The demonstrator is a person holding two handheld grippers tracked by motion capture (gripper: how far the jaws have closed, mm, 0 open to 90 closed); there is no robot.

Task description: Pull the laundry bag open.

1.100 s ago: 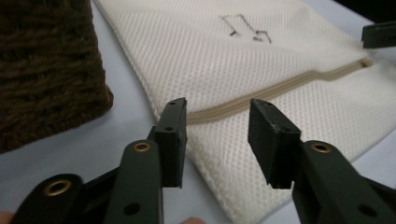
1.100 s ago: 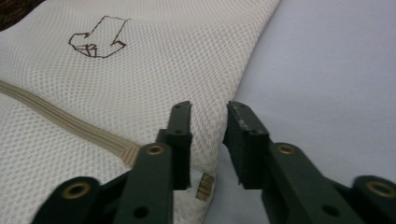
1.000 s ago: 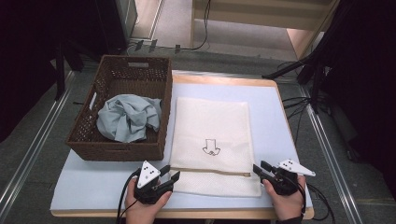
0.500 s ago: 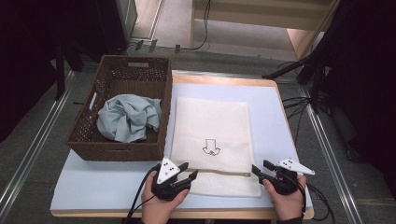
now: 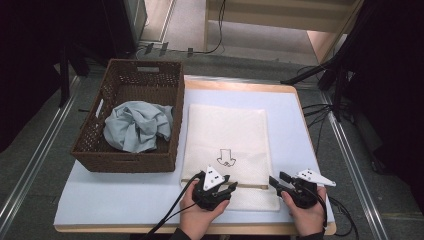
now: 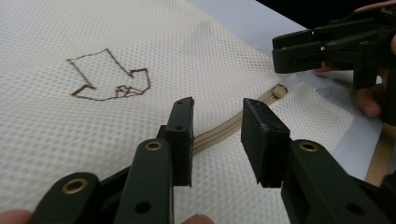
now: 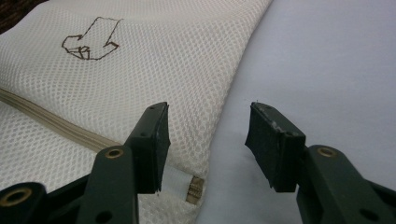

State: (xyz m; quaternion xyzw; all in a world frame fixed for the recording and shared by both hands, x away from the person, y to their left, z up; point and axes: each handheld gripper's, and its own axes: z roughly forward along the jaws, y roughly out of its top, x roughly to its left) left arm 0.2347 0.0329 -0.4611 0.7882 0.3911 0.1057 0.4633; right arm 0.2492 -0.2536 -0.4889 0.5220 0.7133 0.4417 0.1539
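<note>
My left gripper [image 5: 214, 189] and right gripper [image 5: 295, 186] are wearing matte black bodies, brass rivets behind the jaws, grey three-cornered plates above, and black cables are trailing behind them.

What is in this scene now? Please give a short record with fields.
surface: pale blue table top
work item: white mesh laundry bag, flat, brown arrow mark, beige zipper near the front edge
left gripper: over the zipper, jaws apart and just closing, nothing pinched
right gripper: at the bag's right front corner, jaws apart
basket: brown wicker basket, left of bag
in basket: crumpled grey-blue cloth
</note>
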